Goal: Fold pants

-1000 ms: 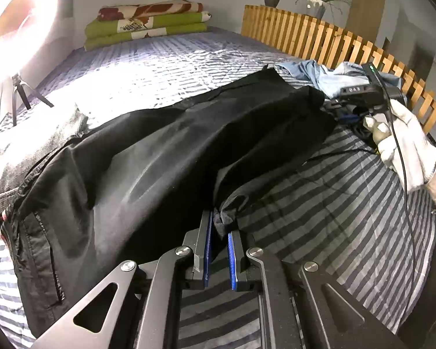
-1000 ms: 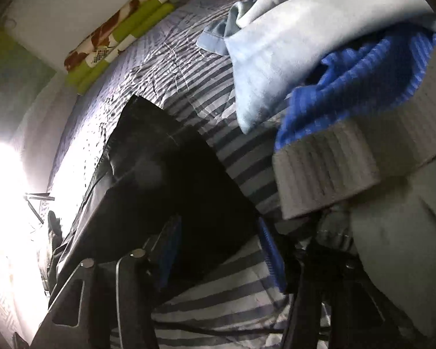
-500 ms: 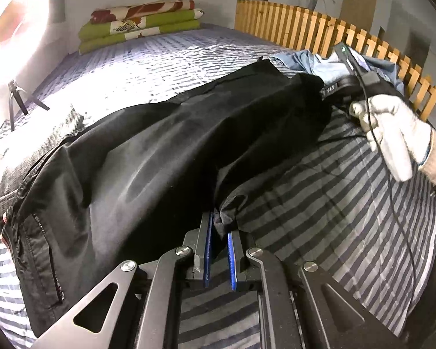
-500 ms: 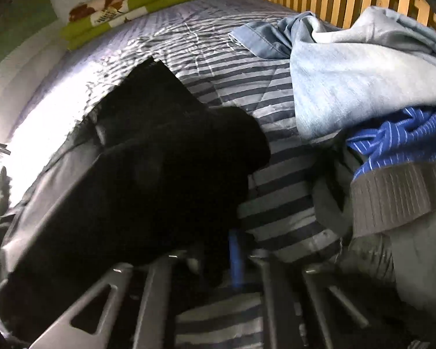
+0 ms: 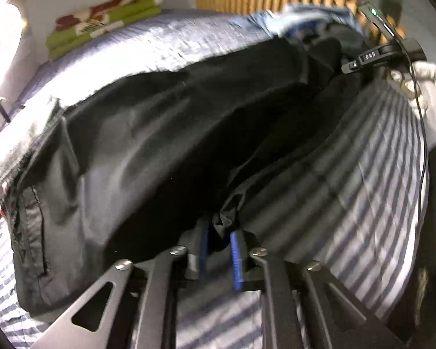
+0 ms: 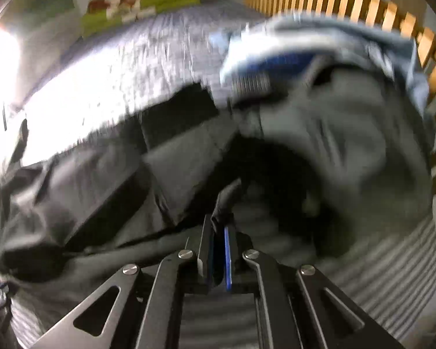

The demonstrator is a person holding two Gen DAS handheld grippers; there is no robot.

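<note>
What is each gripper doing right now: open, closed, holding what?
Left gripper: jaws have just been opening, black pants fabric between them; grip cannot be told.
Right gripper: closed on a fold of the pants.

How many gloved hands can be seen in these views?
1: the right hand, in a white glove, at the right edge of the left wrist view, over the striped bedspread. The other hand is out of view.
</note>
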